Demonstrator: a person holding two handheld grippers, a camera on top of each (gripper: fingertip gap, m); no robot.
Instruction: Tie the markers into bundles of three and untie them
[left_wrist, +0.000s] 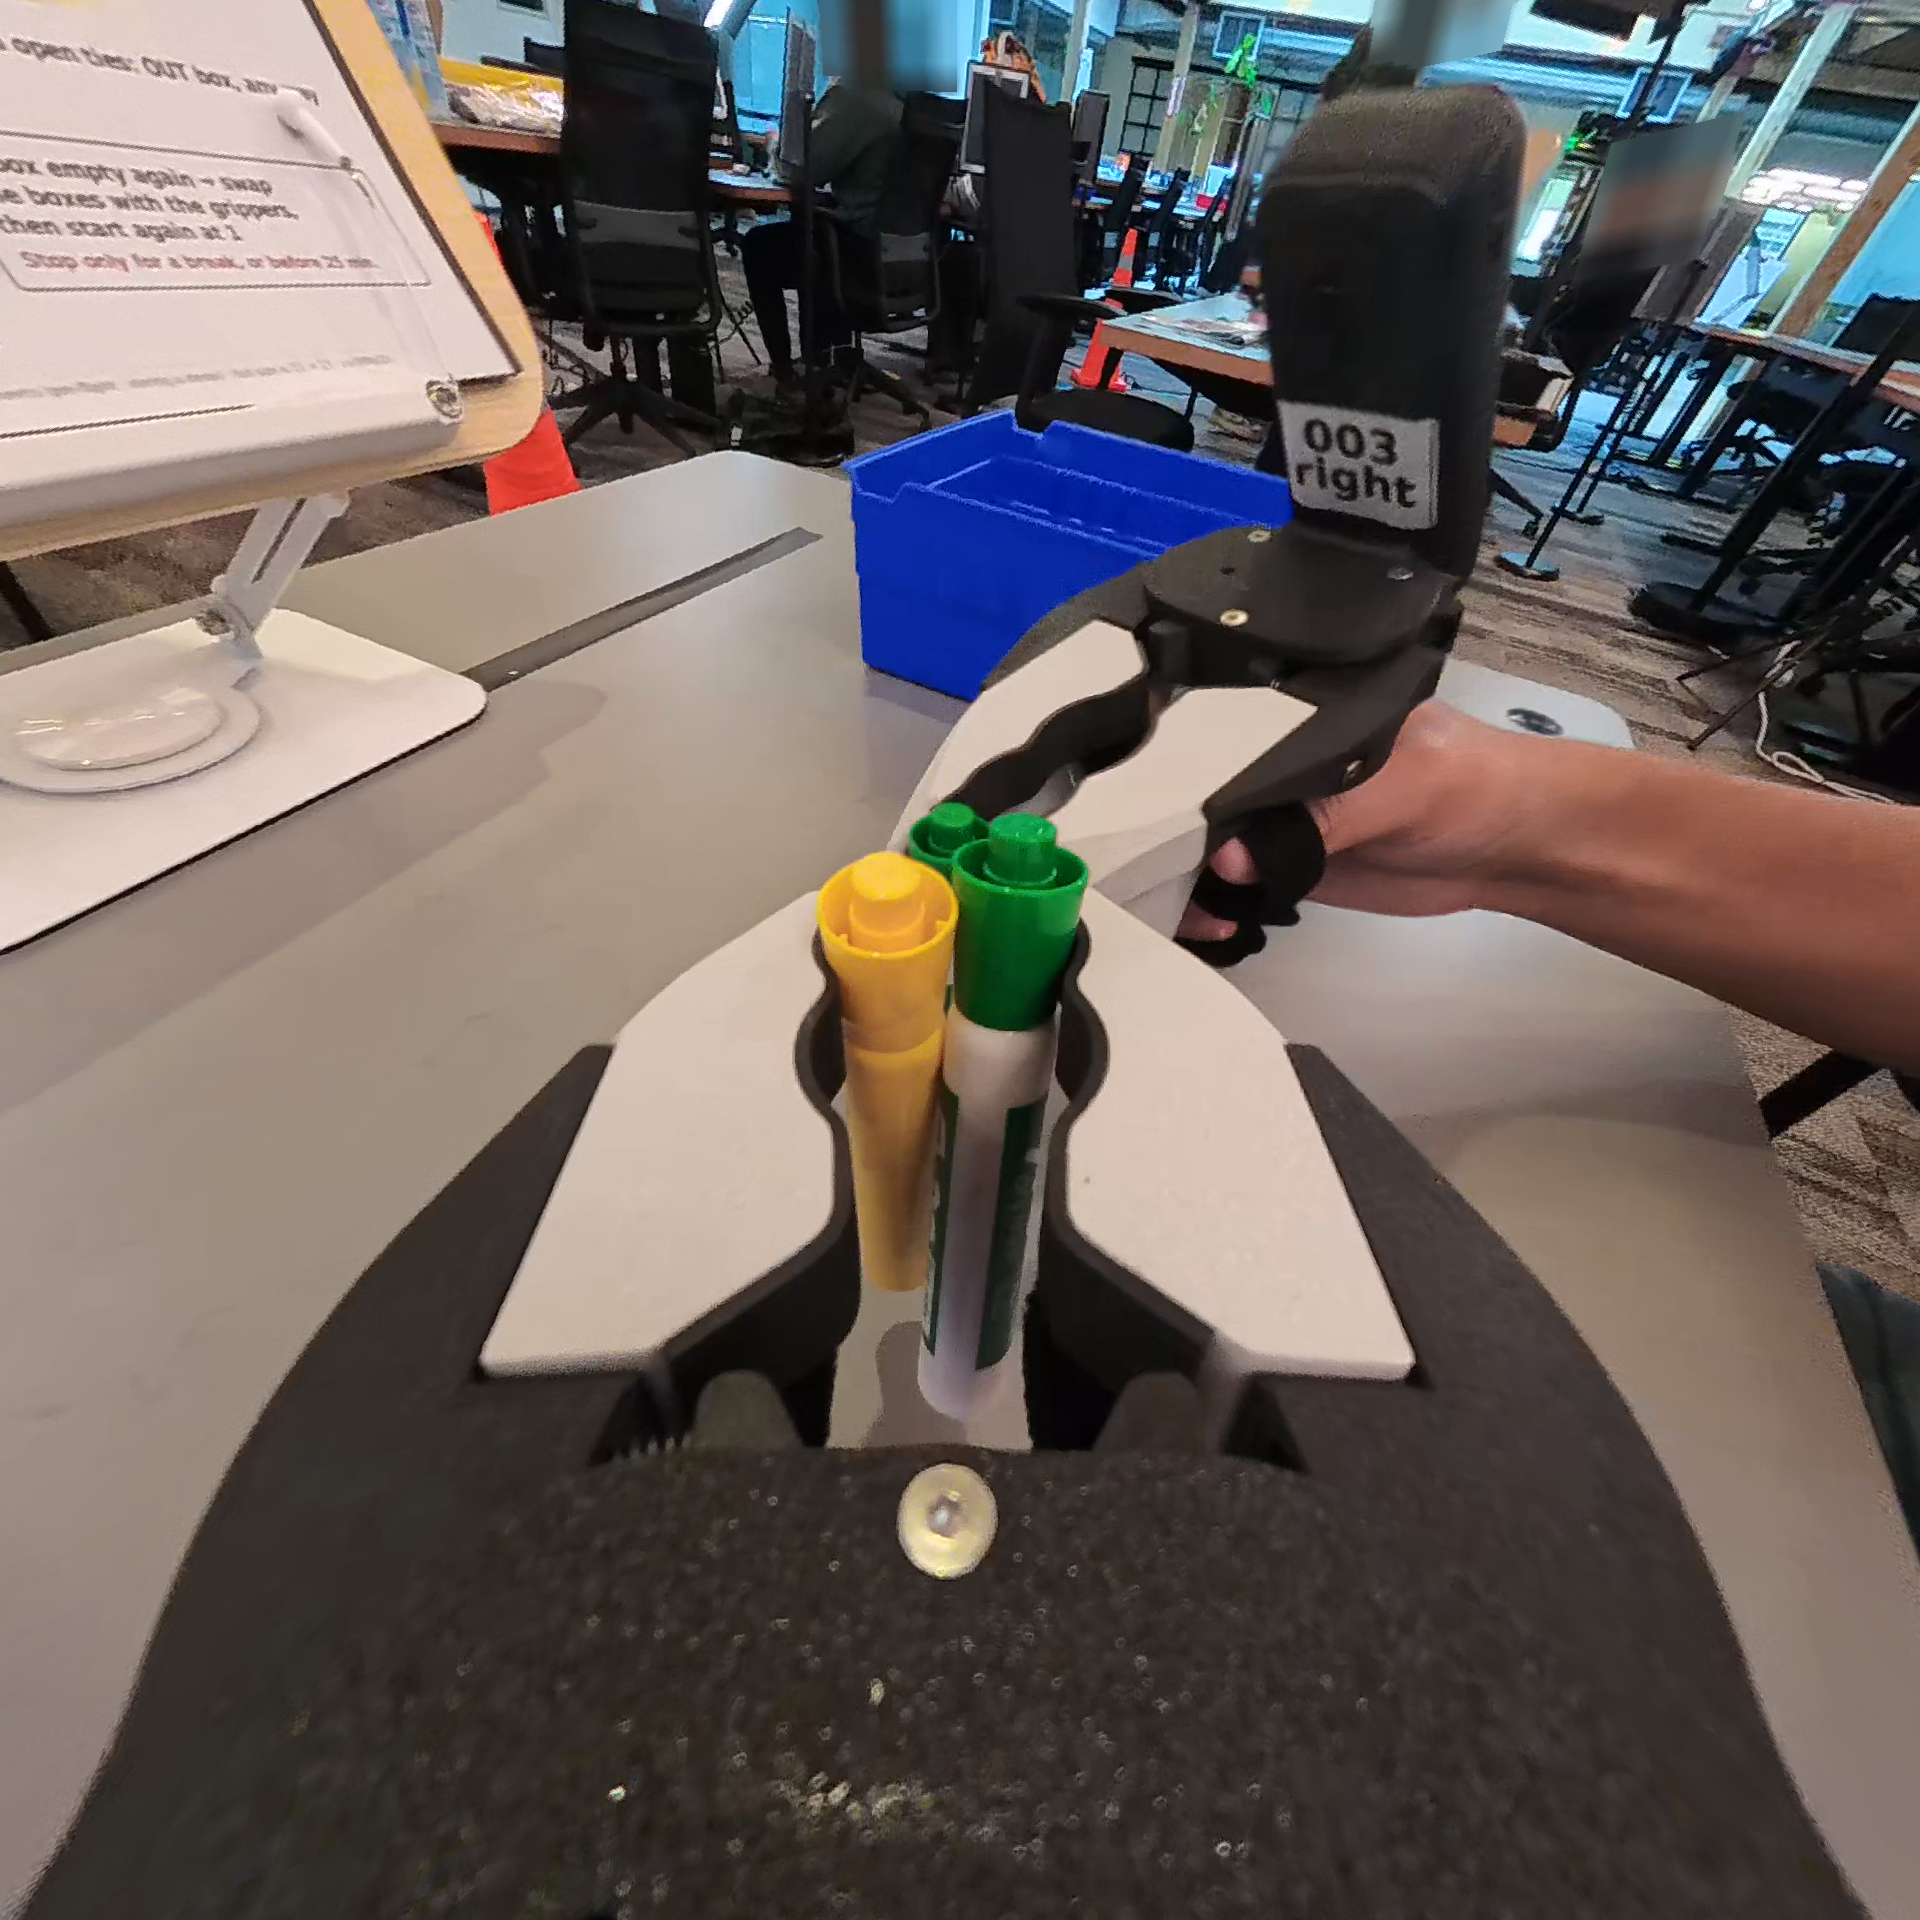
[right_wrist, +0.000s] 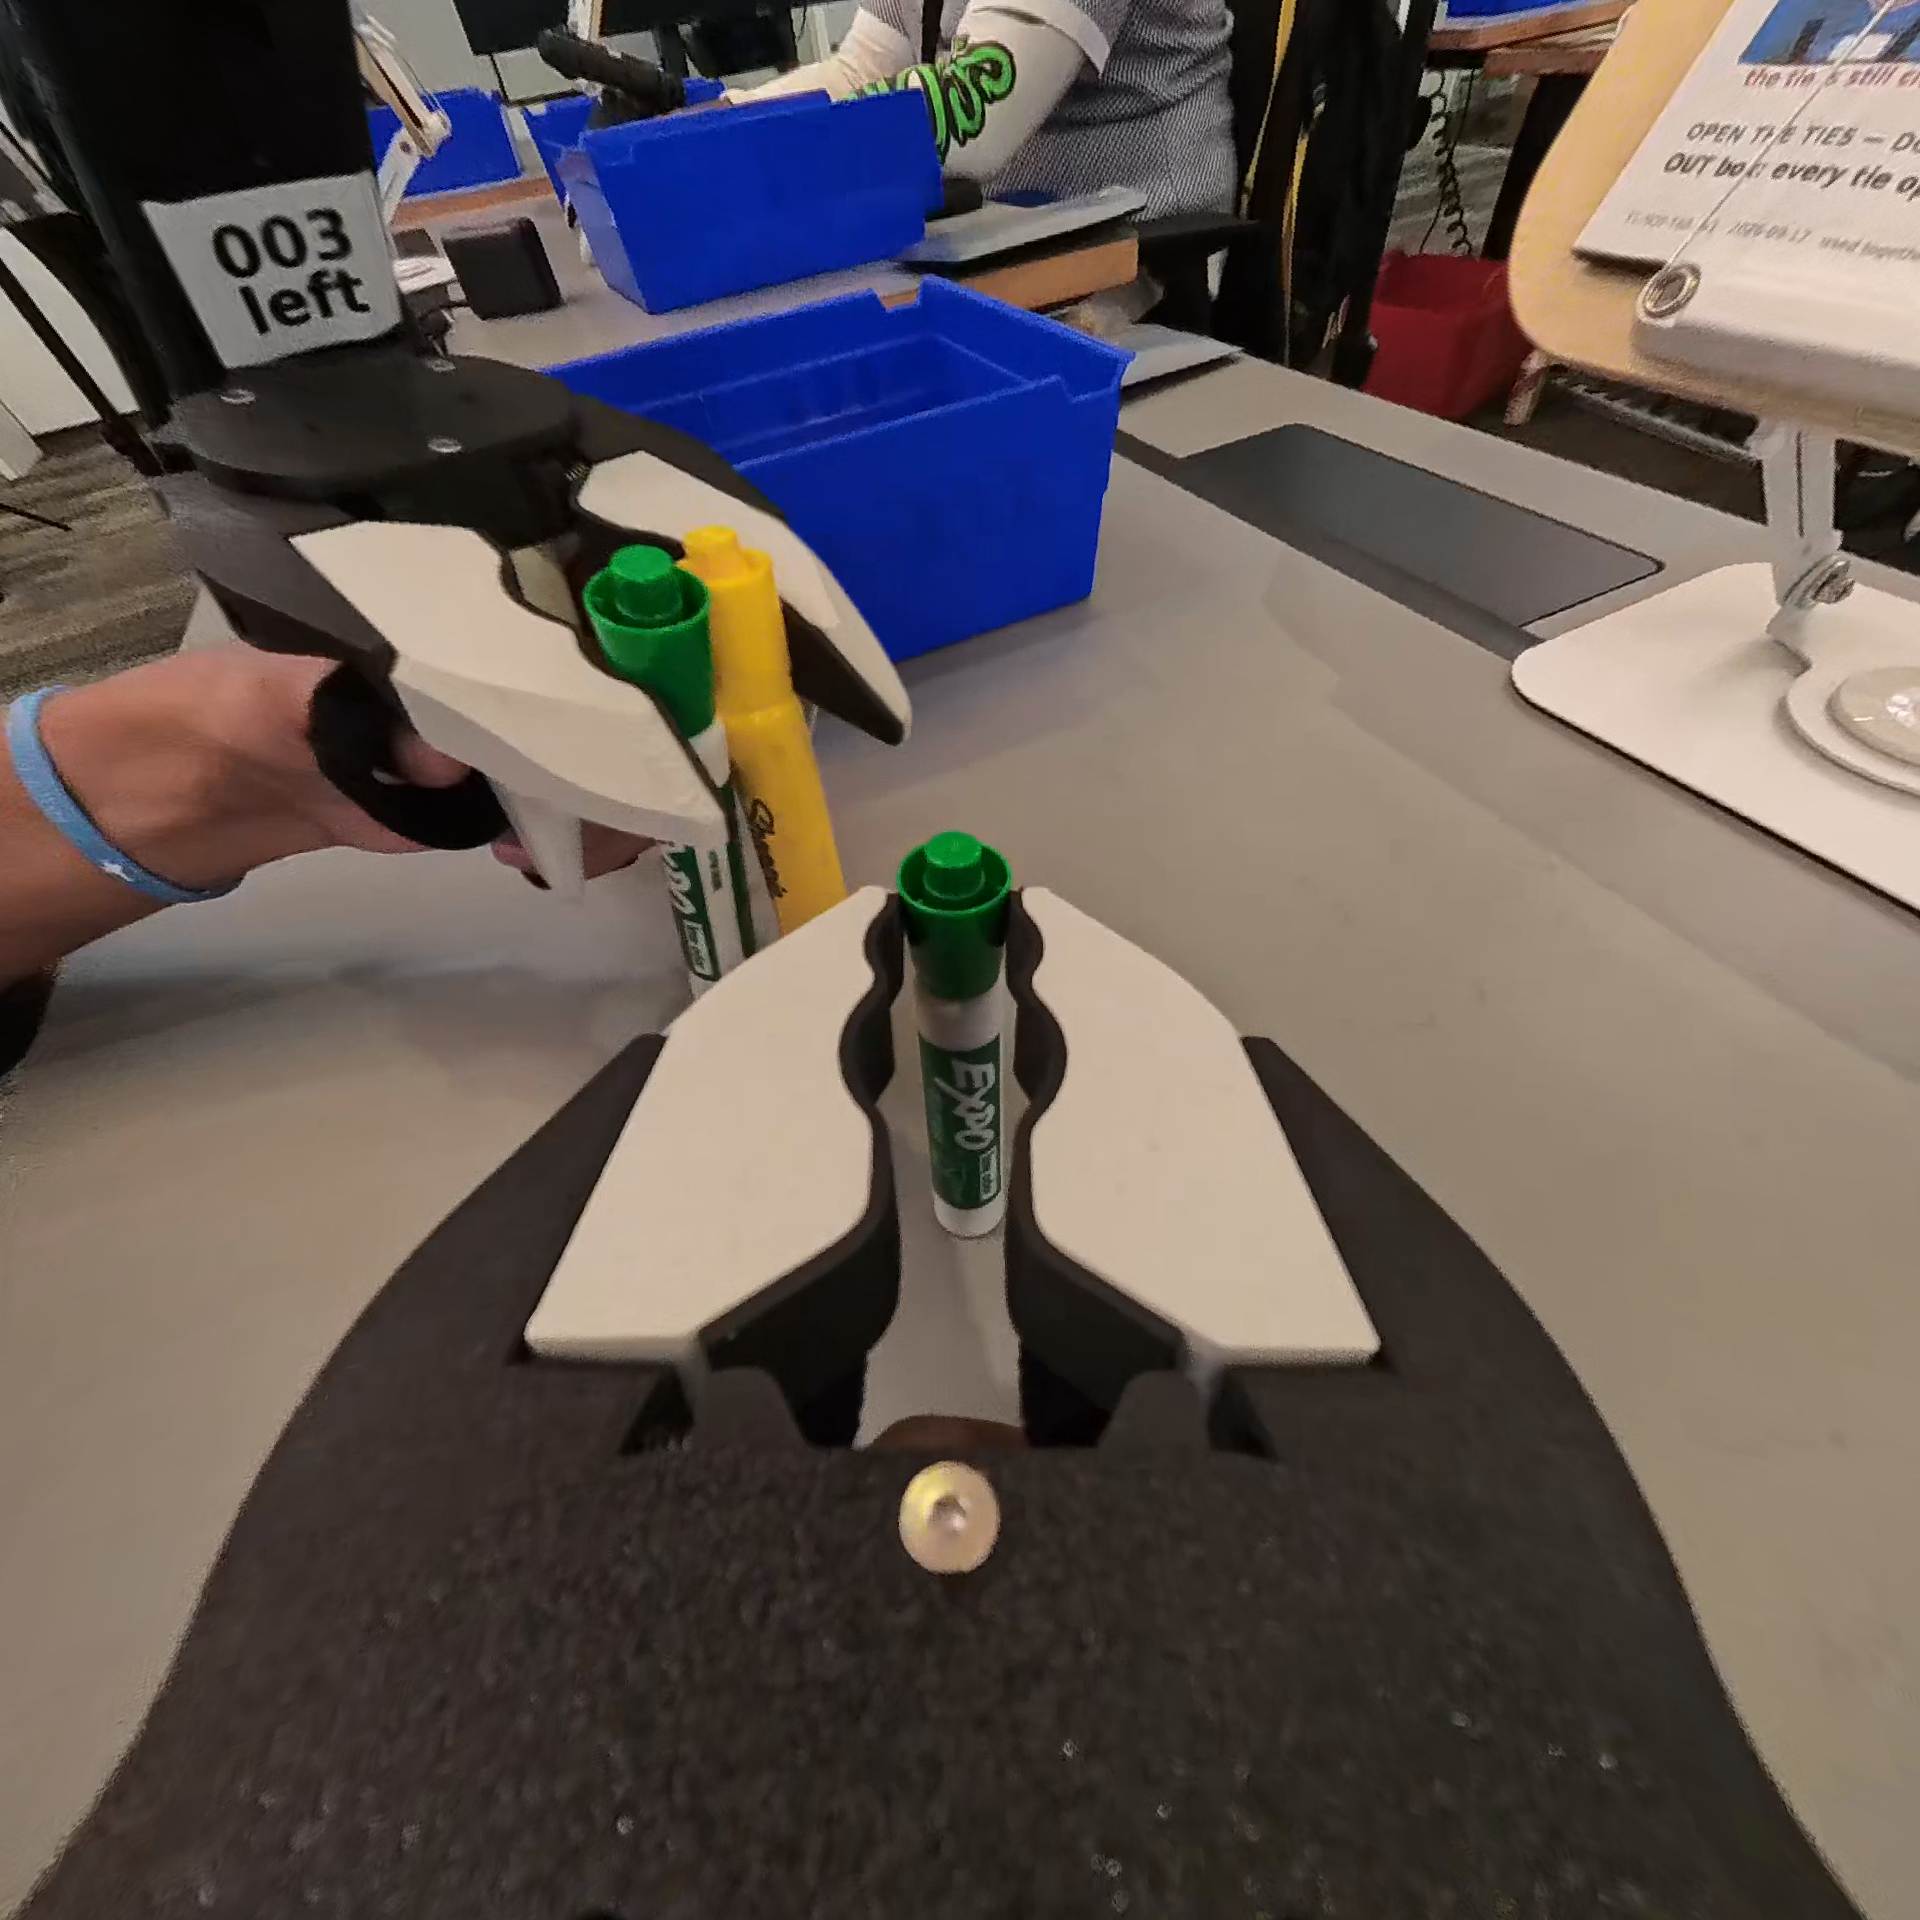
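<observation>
Markers stand upright on the grey table (right_wrist: 1299, 831), pinched by both grippers.
Left gripper (left_wrist: 951, 997) clamps a yellow marker (left_wrist: 888, 1049) and green marker (left_wrist: 1003, 1101) together; right gripper (right_wrist: 954, 971) pinches another green marker (right_wrist: 961, 1049) beside them.

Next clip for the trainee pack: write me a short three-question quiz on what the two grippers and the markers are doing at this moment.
1. True or false: the left gripper holds two markers at once.
2. Which marker does the right gripper grip? A) a yellow one B) a green-capped one C) none
3. Fill in: behind the grippers on the grey table stands a ____ bin.

Key
1. True: the yellow marker and a green-capped marker stand side by side, upright, between its fingers.
2. B: one green-capped marker, upright, with its base on the table.
3. Blue.
</observation>
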